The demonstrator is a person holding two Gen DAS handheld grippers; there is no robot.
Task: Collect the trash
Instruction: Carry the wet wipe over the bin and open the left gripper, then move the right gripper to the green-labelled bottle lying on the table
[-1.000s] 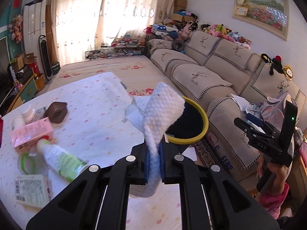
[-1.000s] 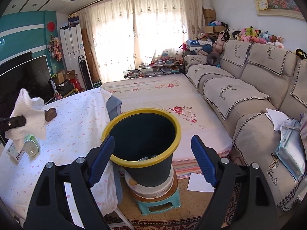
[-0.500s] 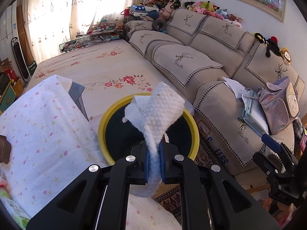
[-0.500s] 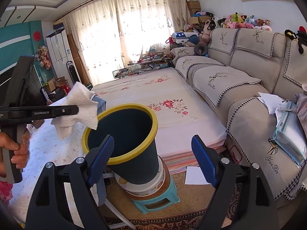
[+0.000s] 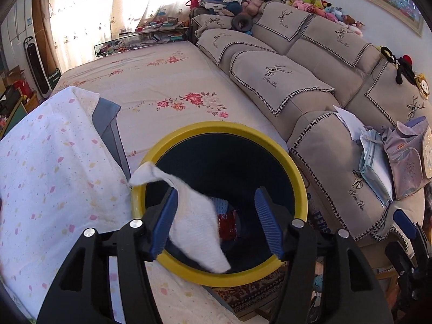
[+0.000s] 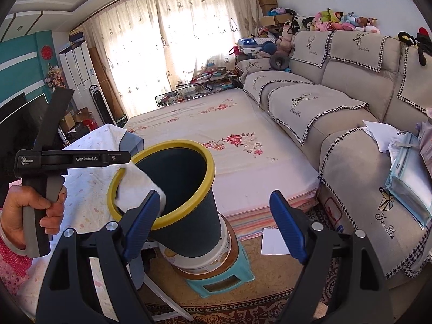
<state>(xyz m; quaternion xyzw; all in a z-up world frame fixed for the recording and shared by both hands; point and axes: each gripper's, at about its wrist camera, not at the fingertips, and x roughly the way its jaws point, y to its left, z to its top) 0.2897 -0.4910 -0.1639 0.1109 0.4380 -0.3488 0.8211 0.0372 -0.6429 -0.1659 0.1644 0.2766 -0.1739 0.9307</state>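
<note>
Over the mouth of the yellow-rimmed bin (image 5: 219,208), a crumpled white paper towel (image 5: 193,217) hangs between the blue pads of the left gripper (image 5: 216,220). Its jaws have just been opening and now stand apart; the towel lies against the left pad only, one corner draped over the bin's rim, and it looks released, though I cannot be sure it has fully left that pad. Inside the bin lie a red wrapper (image 5: 226,225) and something blue, too dim to name.

In the right wrist view the same towel (image 6: 136,186) sits at the near rim of the bin (image 6: 186,202), under the black bar of the left gripper, whose handle a hand (image 6: 32,210) grips. The bin is tilted and stands on a white tub on a teal stool (image 6: 221,280). The right gripper (image 6: 214,226) is spread wide with nothing between its pads, in front of the bin.

A table with a flowered cloth (image 5: 51,178) is just beside the bin; a flowered mattress (image 5: 162,86) and a beige sofa (image 5: 310,86) lie beyond.
</note>
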